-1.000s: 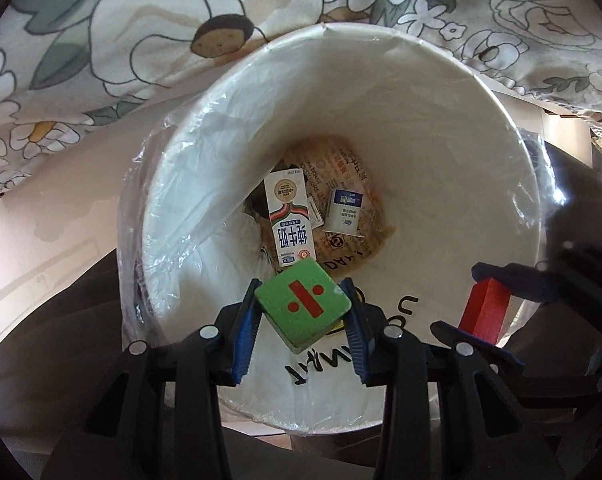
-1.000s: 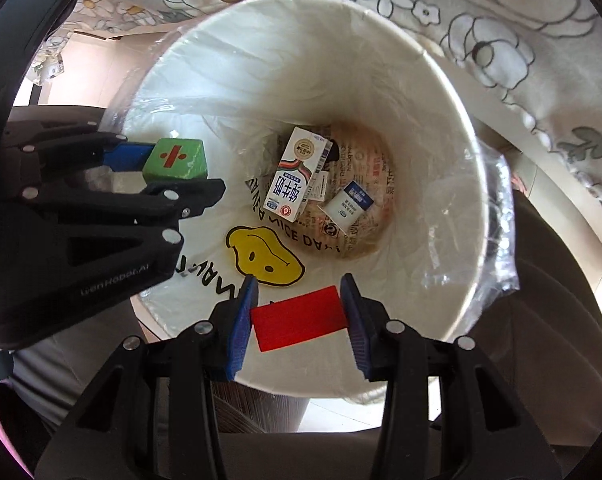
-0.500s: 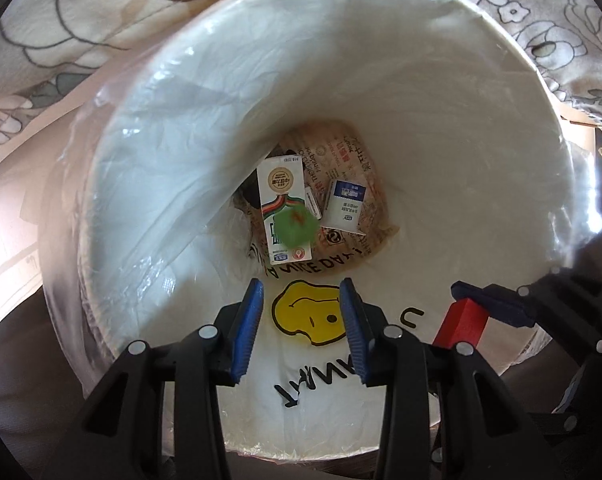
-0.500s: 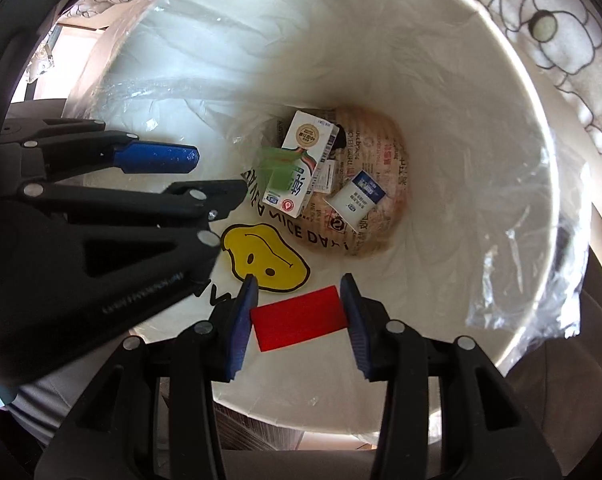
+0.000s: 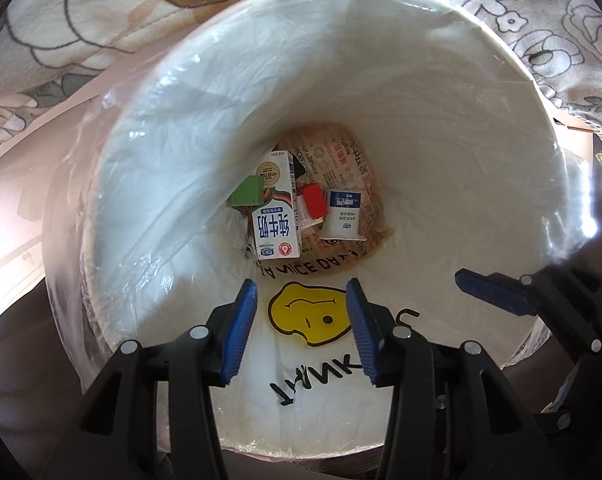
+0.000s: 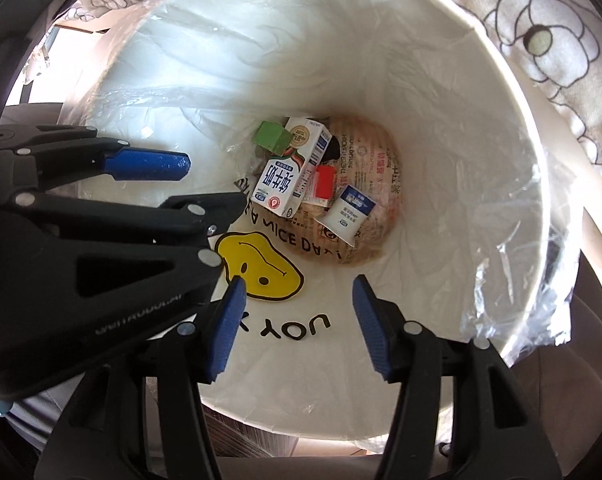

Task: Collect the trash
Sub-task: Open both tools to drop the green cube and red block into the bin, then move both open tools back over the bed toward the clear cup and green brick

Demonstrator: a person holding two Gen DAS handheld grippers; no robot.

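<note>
Both tools, left [image 5: 303, 330] and right [image 6: 299, 326], are opening, empty, above the bin [image 5: 501, 160].

Both blocks now lie in the bin

The green block [image 5: 248, 192] and red block [image 5: 313, 200] have left the opening left gripper [image 5: 303, 330] and right gripper [image 6: 299, 326], resting apparently beside the milk carton [image 5: 276, 216] at the bottom

My left gripper [image 5: 303, 326] sits at the bottom centre of its own view, pointing steeply down, jaws opening with nothing between the blue pads. My right gripper [image 6: 299, 320] does likewise, empty, jaws opening, beside the left.
</note>
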